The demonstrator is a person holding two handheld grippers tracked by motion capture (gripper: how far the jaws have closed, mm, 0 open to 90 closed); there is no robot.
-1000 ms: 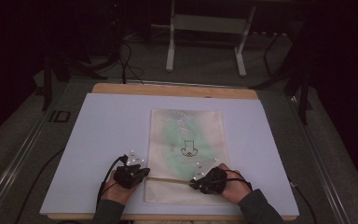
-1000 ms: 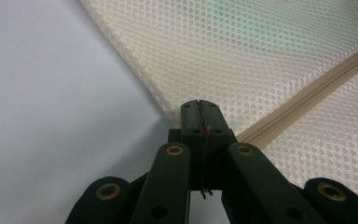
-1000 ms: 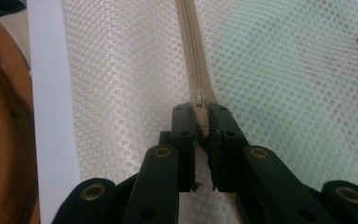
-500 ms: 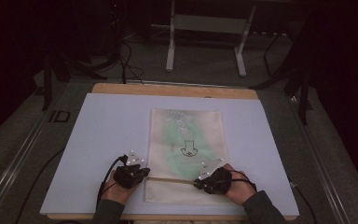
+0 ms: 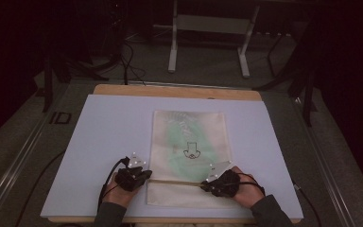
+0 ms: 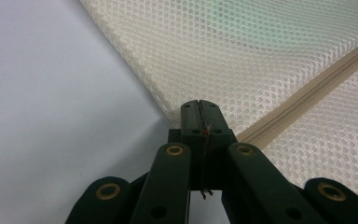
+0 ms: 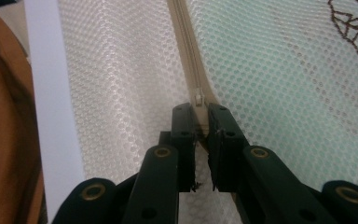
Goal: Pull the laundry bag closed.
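Grippers: left gripper (image 6: 199, 109), black jaws pressed together on the bag's edge at the zipper end; right gripper (image 7: 200, 116) pinching the zipper slider (image 7: 198, 99).
Zipper (image 5: 175, 181): beige ribbed tape, straight between both.
Mesh bag (image 5: 189, 142): cream honeycomb netting, rectangular, flat on the pale table sheet (image 5: 104, 132), green inside.

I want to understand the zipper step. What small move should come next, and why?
Probably draw the right hand-held gripper along the zipper, away from the left hand-held gripper: its jaws pinch the zipper slider, while the left one clamps the mesh bag edge.
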